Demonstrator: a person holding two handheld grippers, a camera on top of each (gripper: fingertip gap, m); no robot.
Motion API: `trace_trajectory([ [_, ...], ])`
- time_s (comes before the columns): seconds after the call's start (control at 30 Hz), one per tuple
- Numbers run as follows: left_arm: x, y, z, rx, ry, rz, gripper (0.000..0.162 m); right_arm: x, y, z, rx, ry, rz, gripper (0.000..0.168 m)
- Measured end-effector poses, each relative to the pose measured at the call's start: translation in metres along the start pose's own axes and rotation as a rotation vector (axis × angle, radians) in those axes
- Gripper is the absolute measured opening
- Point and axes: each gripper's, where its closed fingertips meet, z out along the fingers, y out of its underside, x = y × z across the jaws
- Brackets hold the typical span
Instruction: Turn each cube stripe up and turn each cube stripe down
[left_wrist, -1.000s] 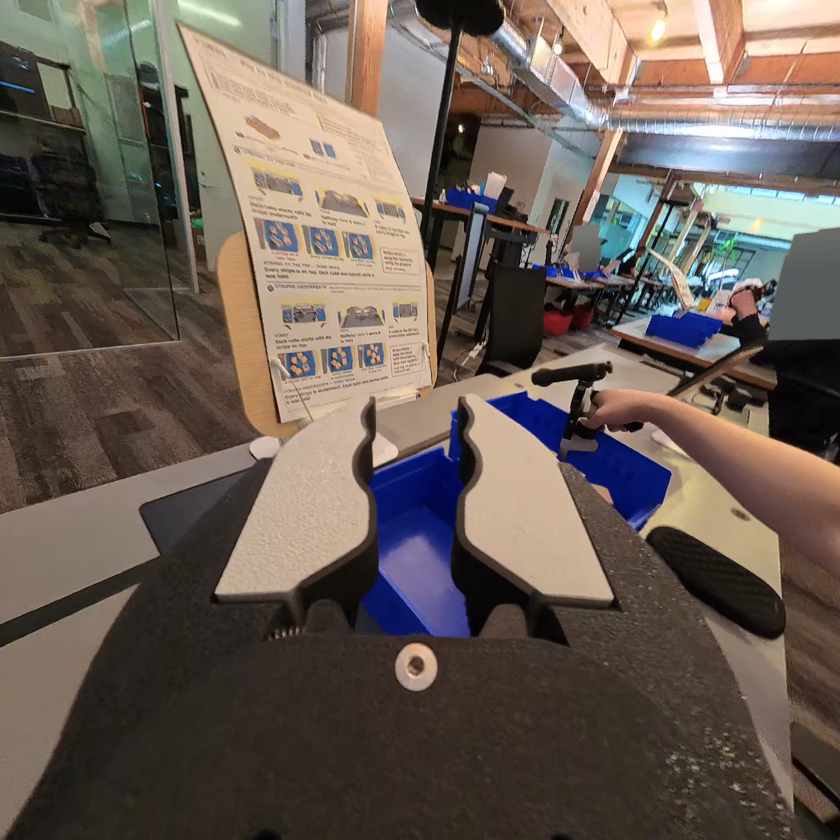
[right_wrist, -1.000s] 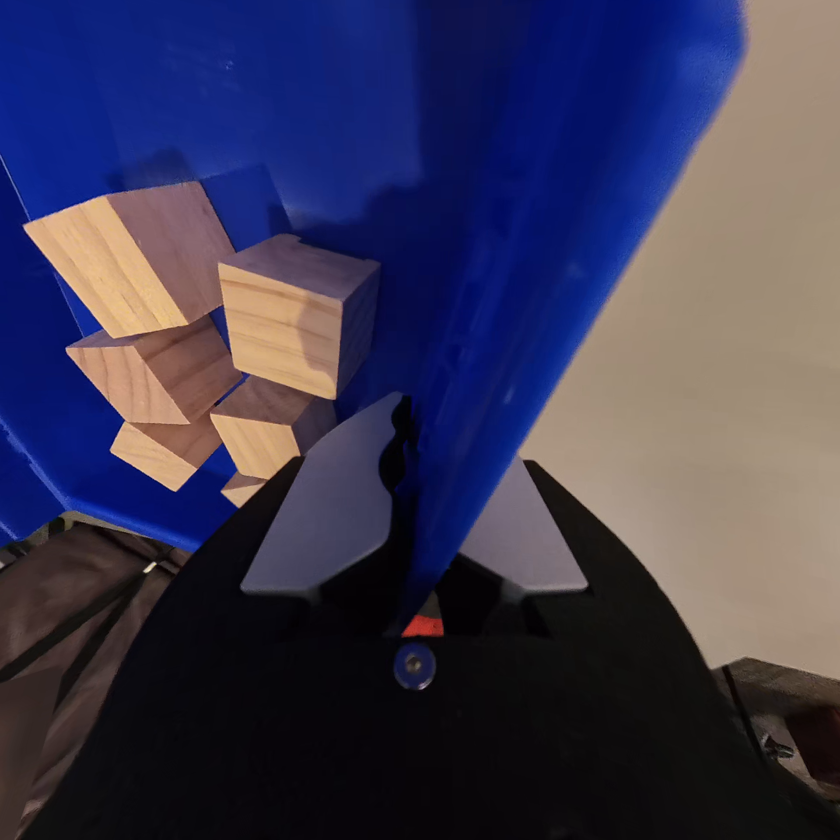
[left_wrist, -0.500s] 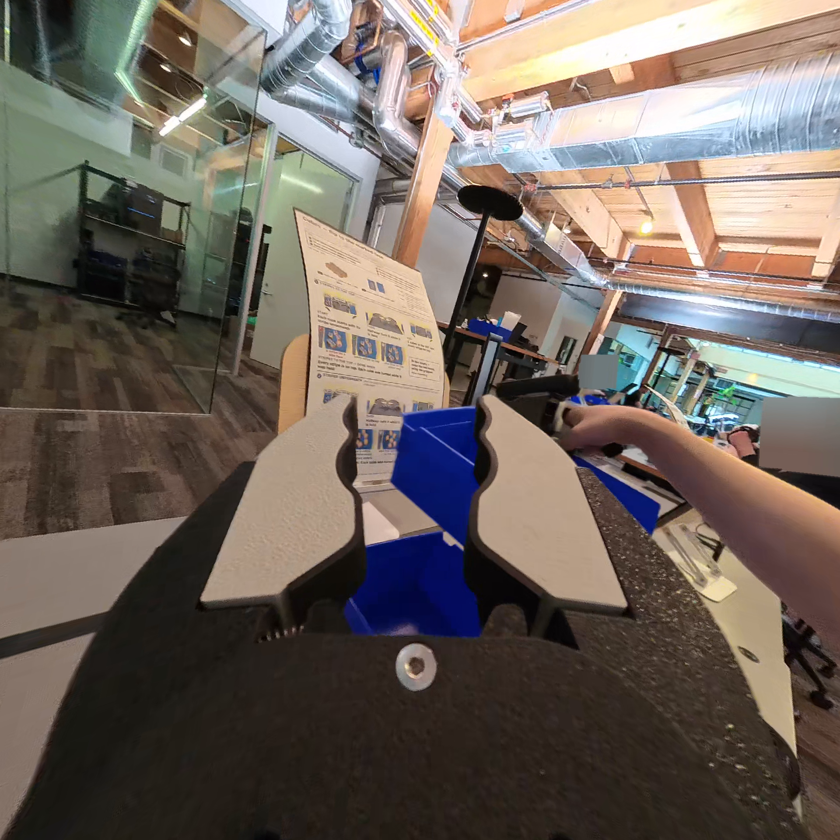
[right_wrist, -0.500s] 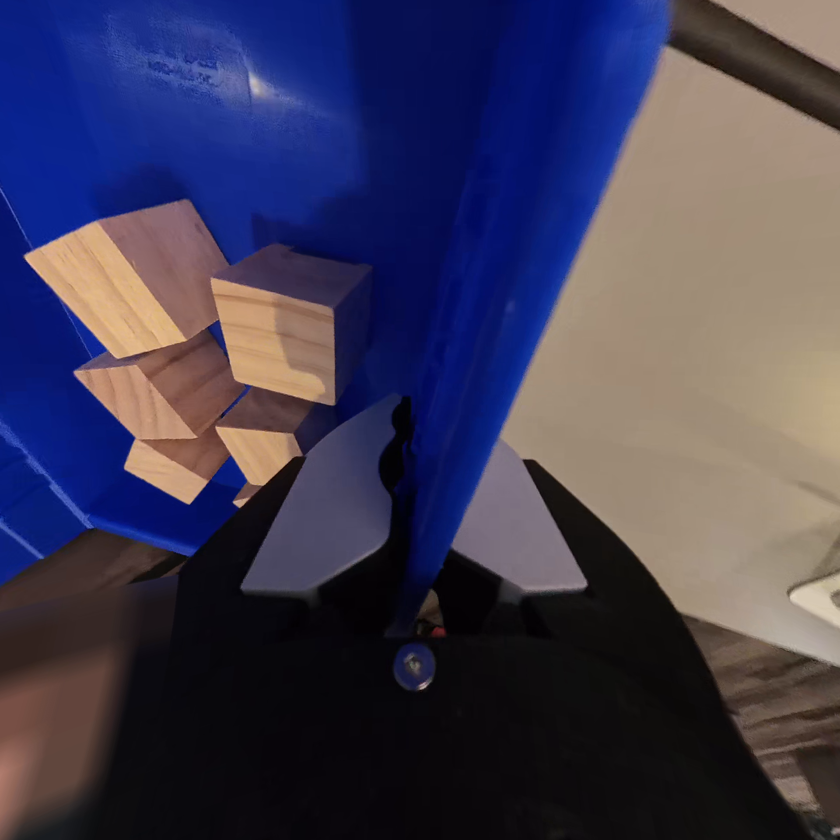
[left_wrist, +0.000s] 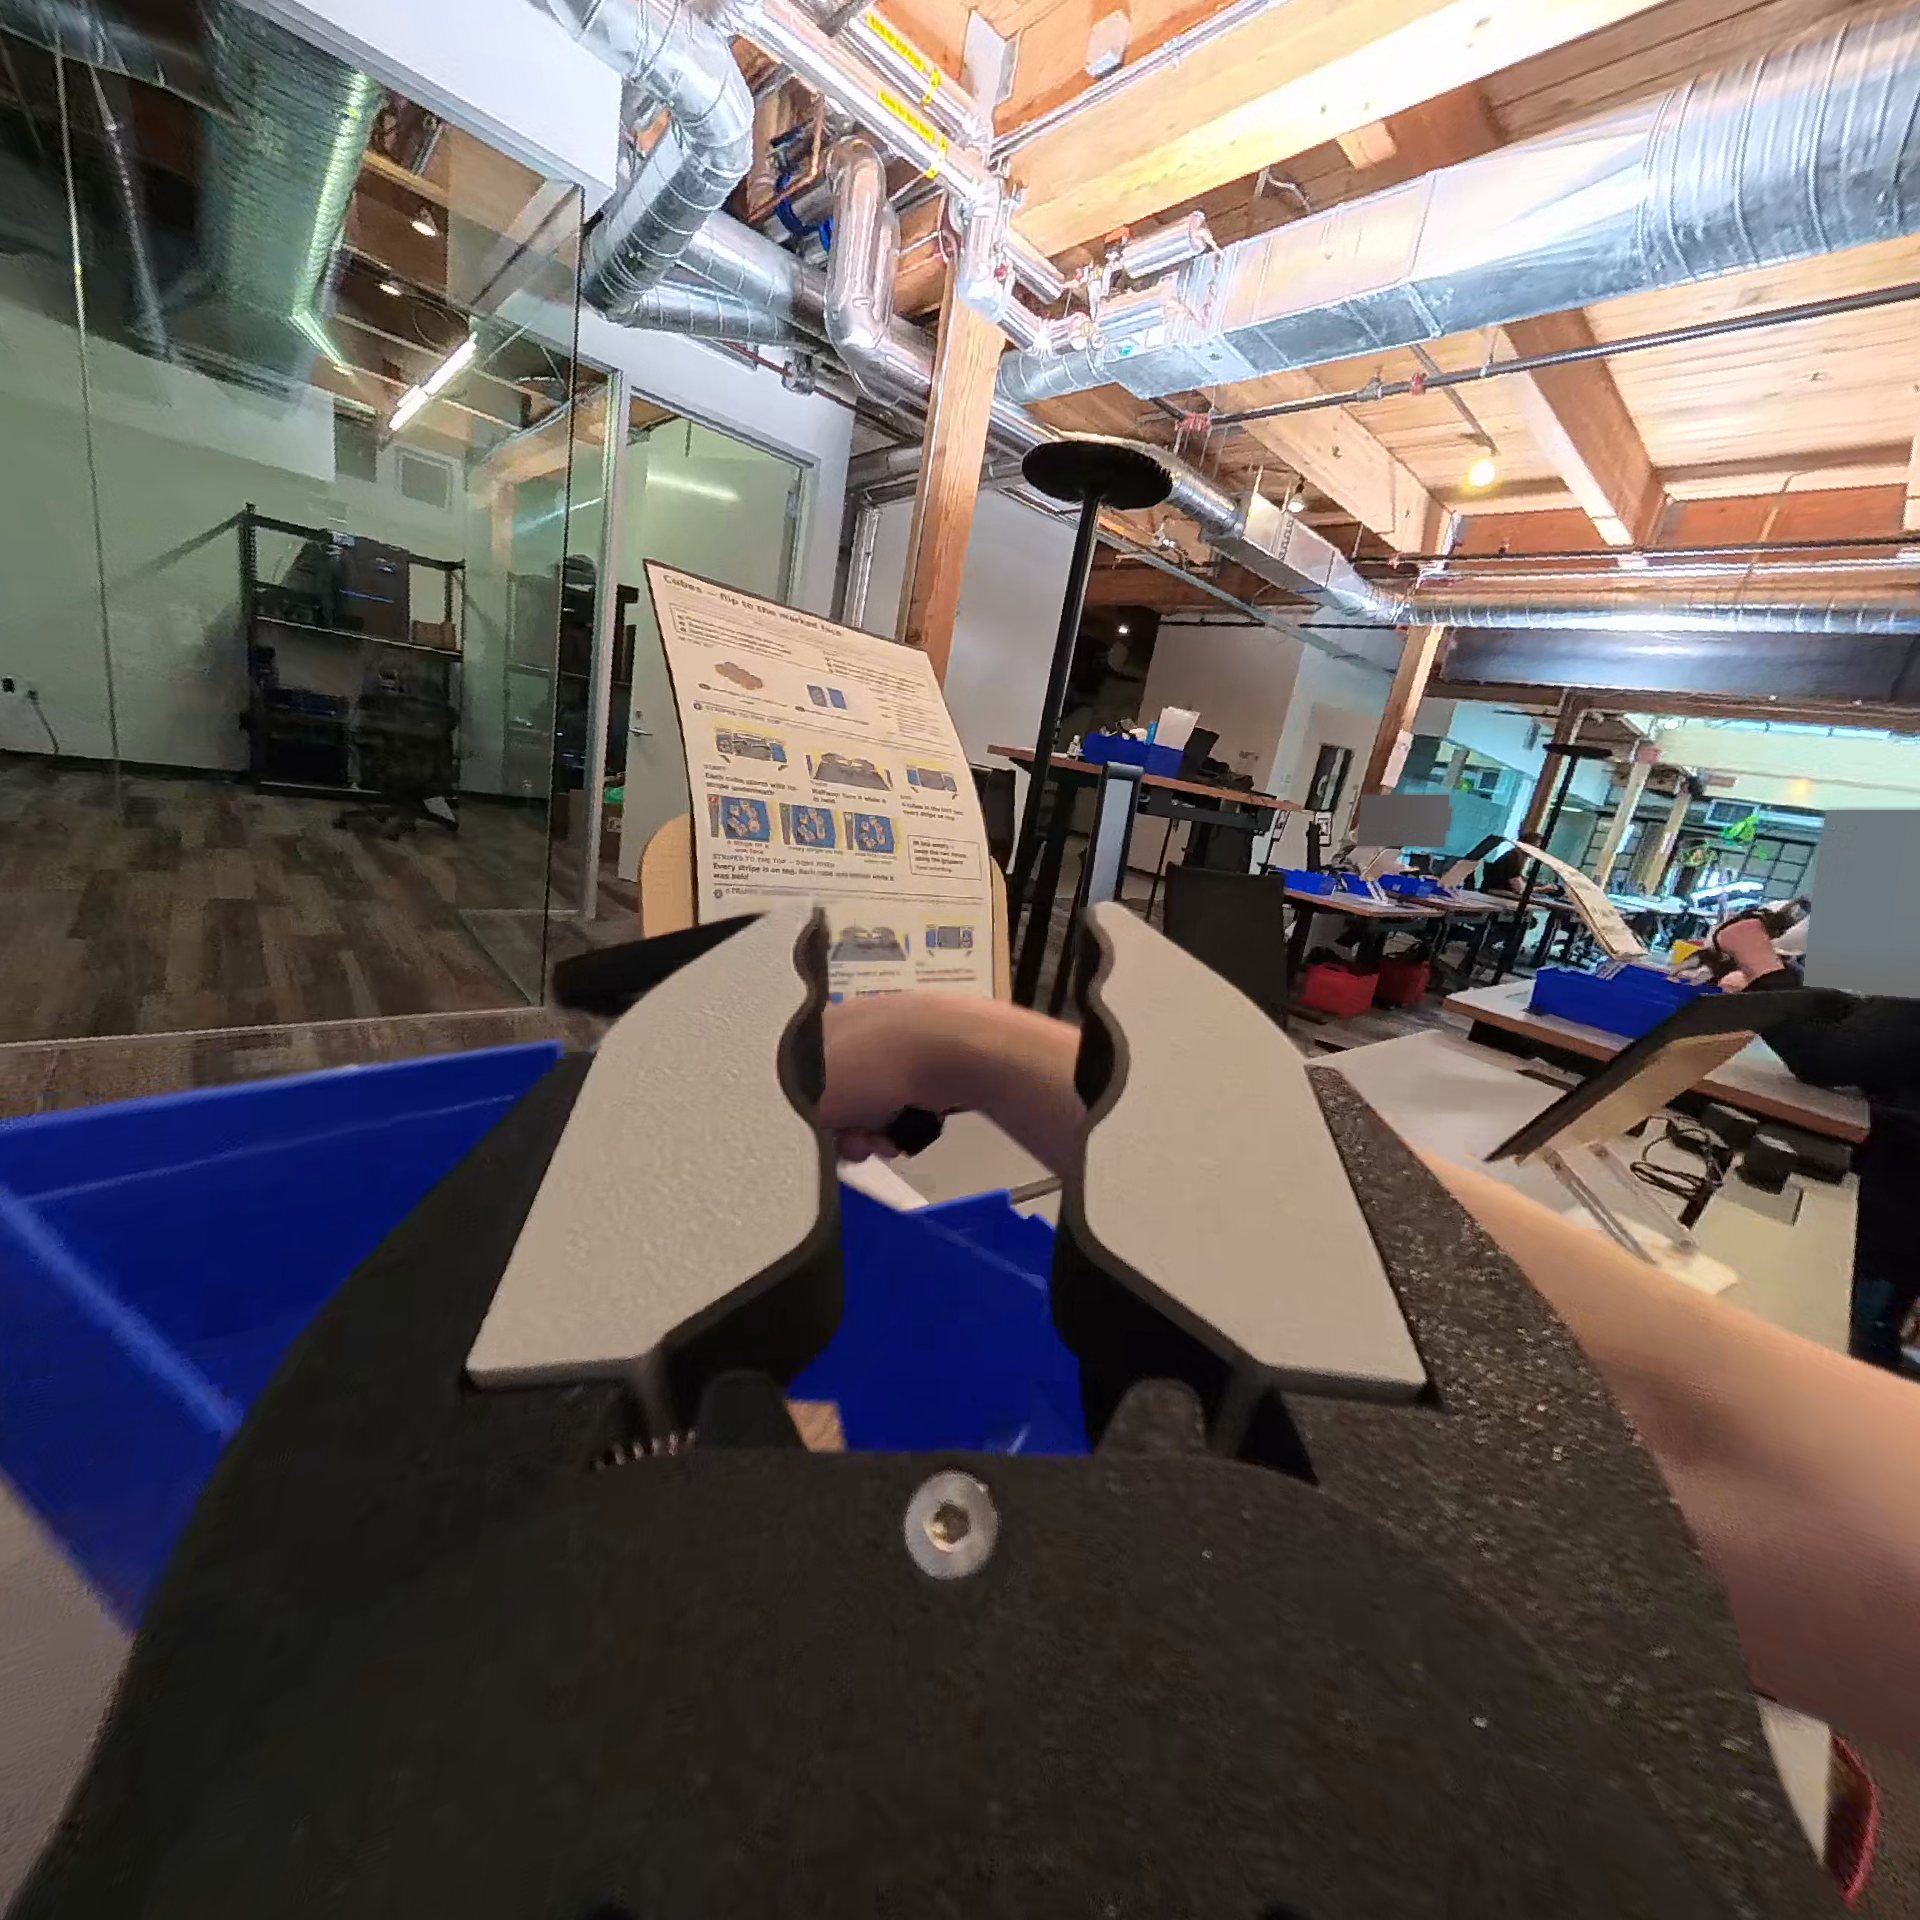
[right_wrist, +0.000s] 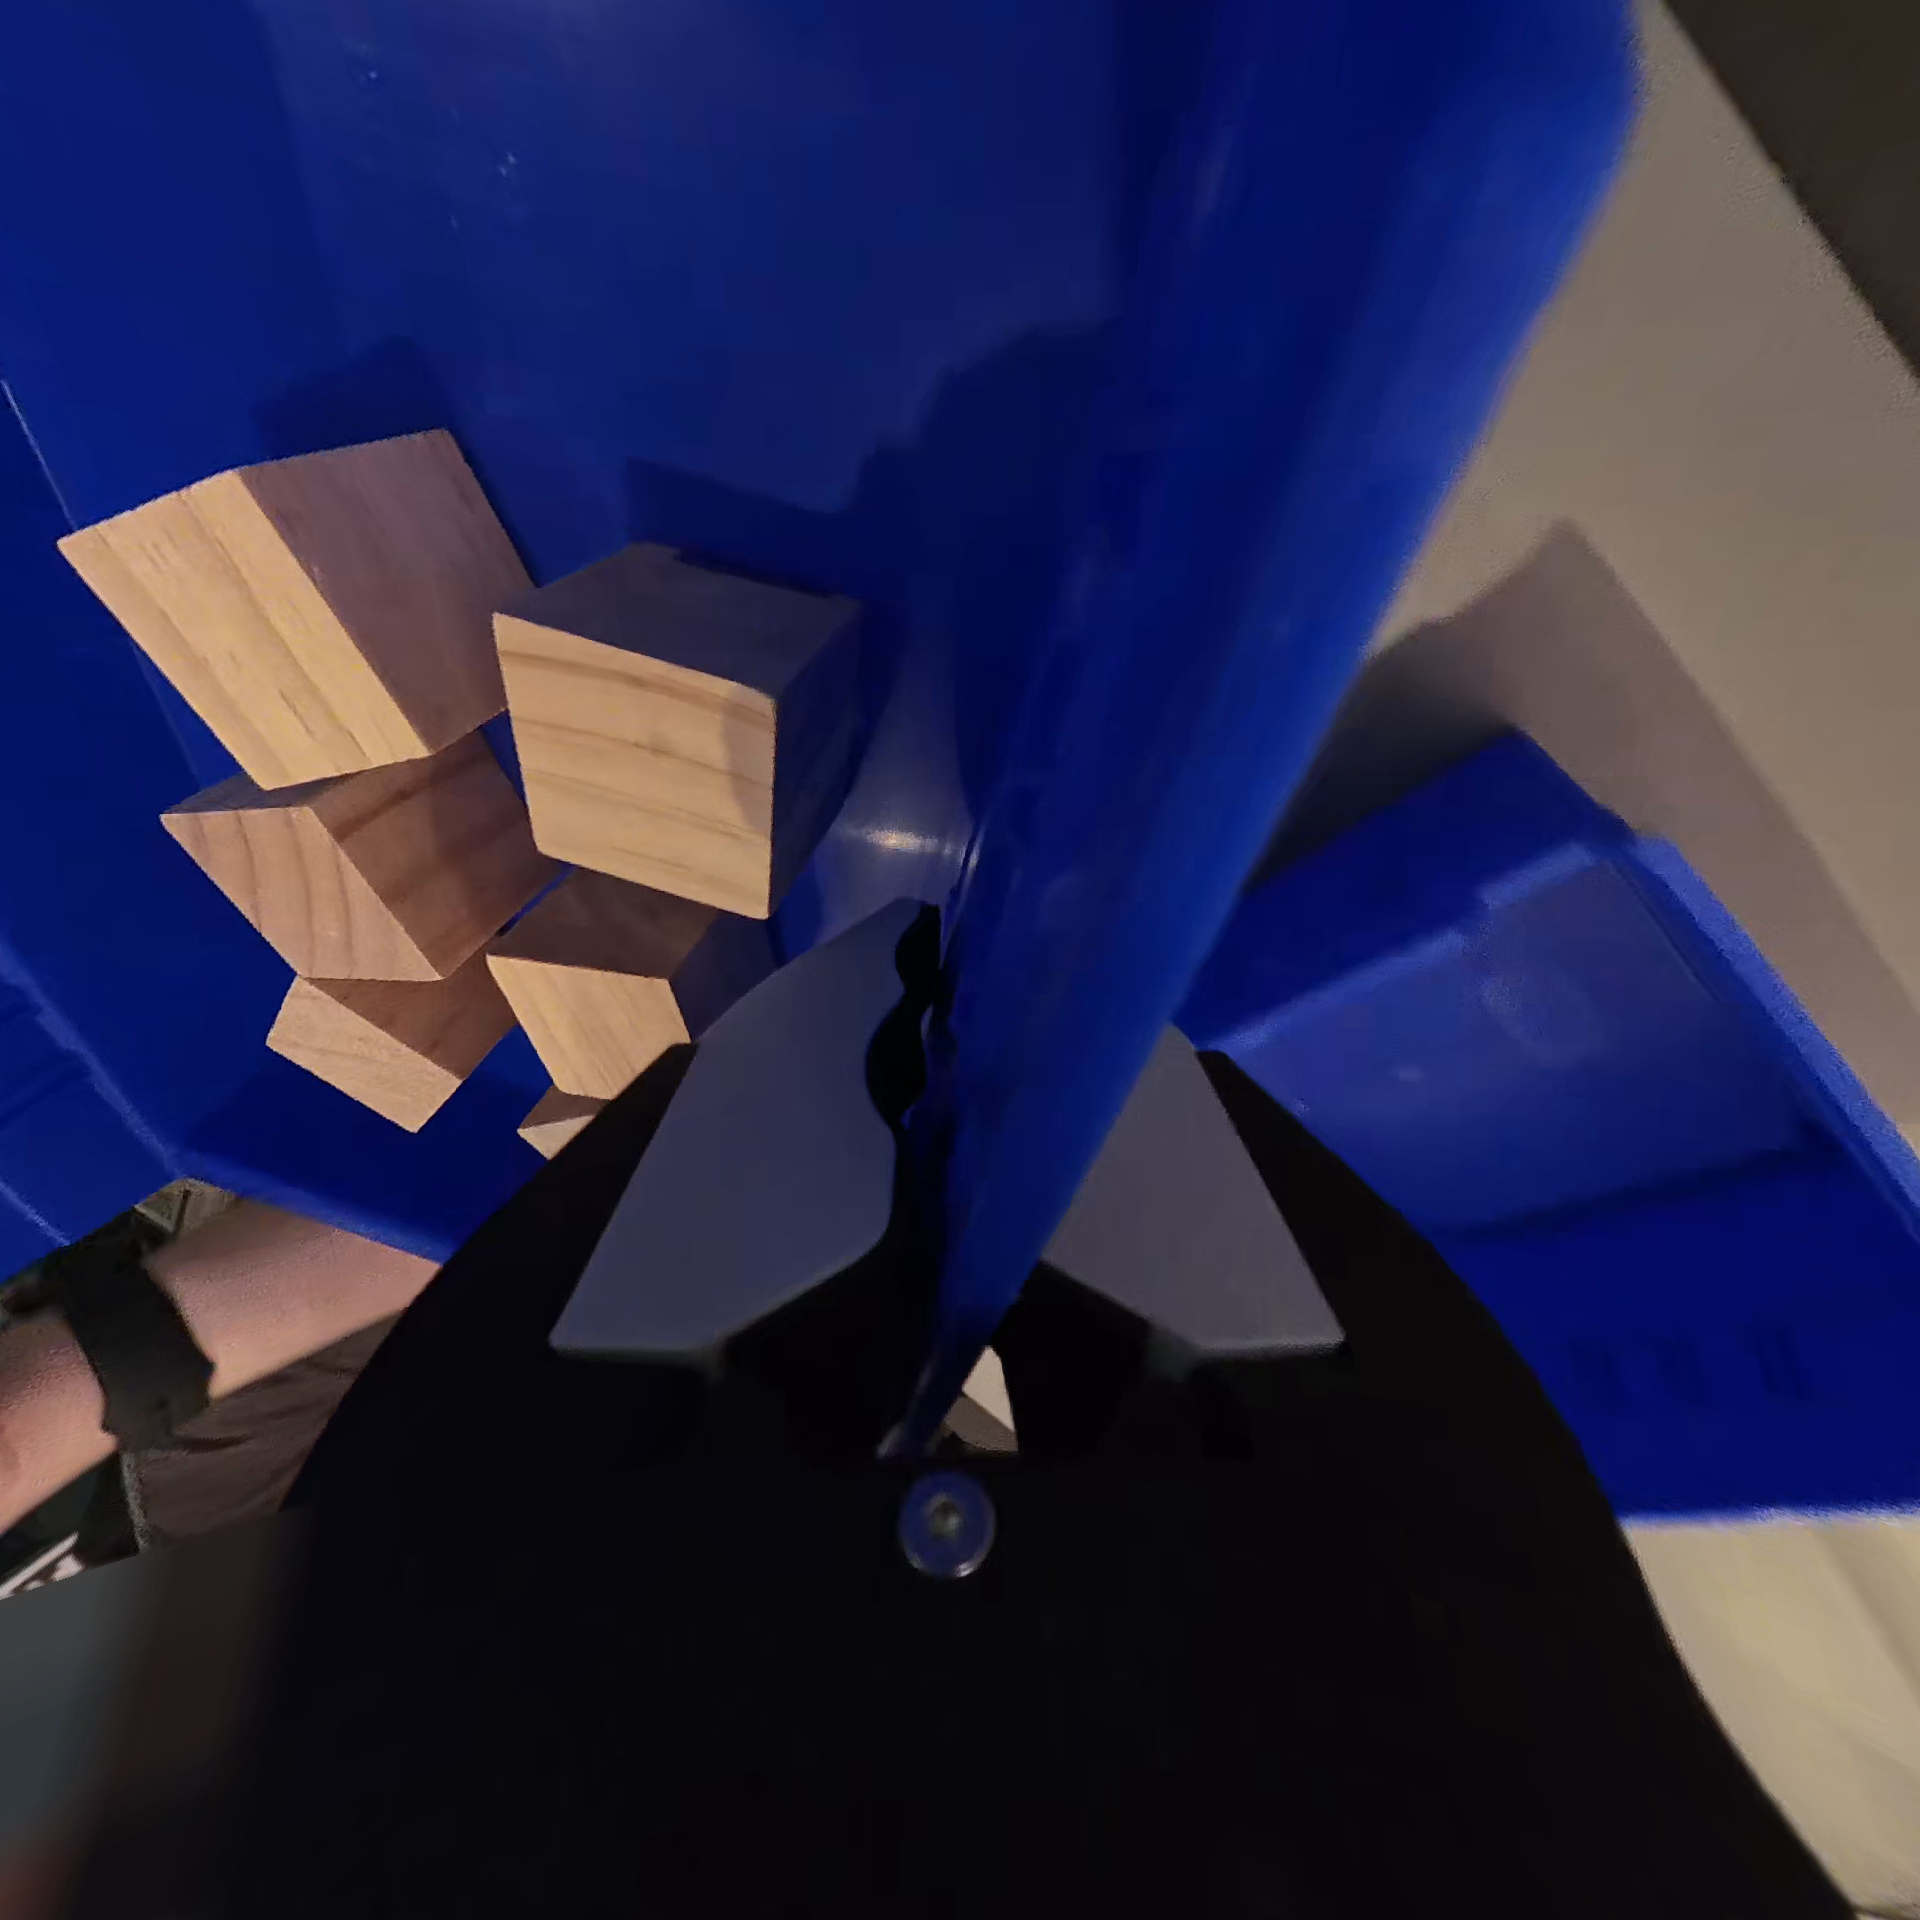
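Clamping the side wall of a blue bin (right_wrist: 1195, 520), the right gripper (right_wrist: 940, 1049) has one grey finger (right_wrist: 748, 1174) inside the bin and the other outside, with the thin plastic wall pinched edge-on between them. Inside that bin, just left of the clamped wall, lie the cubes (right_wrist: 644, 748): pale wooden blocks with visible grain, bunched in a loose, tilted cluster against the bin's floor and touching one another. At least five show; a sixth corner peeks out by the inner finger. Every face in sight is plain wood, and whether any carries a stripe cannot be told from this angle. On the far side of the wall from the cubes, a second bin (right_wrist: 1558, 1091) rests on a beige table (right_wrist: 1766, 520). Below the bin's lower edge, a forearm with a black strap (right_wrist: 135, 1340) is visible.

The left gripper (left_wrist: 951, 1039) is spread apart, holding nothing, its grey fingers (left_wrist: 686, 1174) pointing out over blue bins (left_wrist: 208, 1195) that lie beneath it. Between the fingers, beyond the bins, a hand (left_wrist: 935, 1070) grips a black handle. Behind the hand stands an instruction sheet (left_wrist: 831, 769) on a wooden board, with a black pole (left_wrist: 1060, 748) just beside it.
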Motion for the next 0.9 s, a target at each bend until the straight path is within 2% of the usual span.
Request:
trace_trajectory([
  [0.17,-0.004,-0.007,-0.004,0.046,0.033,-0.045,0.045,-0.024,-0.02,0.055,-0.018,-0.015,0.022,0.007],
  [0.33,-0.008,-0.005,-0.006,0.036,0.055,-0.037,0.048,-0.016,-0.019,0.107,-0.031,0.02,0.093,0.008],
  [0.43,-0.005,-0.006,-0.005,0.038,0.071,-0.035,0.049,-0.006,-0.012,0.122,-0.044,0.06,0.119,0.011],
  [0.6,0.0,-0.005,-0.001,0.038,0.099,-0.046,0.049,-0.01,-0.01,0.13,-0.016,-0.011,0.11,0.024],
  [0.7,0.001,-0.002,0.001,0.024,0.104,-0.048,0.05,-0.01,-0.02,0.103,0.094,0.005,0.04,0.023],
  [0.8,0.002,-0.002,0.003,0.019,0.102,-0.041,0.049,-0.015,-0.034,0.038,0.346,0.013,-0.083,0.03],
  [0.9,0.002,0.001,0.003,0.002,0.093,-0.027,0.049,0.002,-0.017,-0.032,0.541,0.093,-0.114,0.044],
])
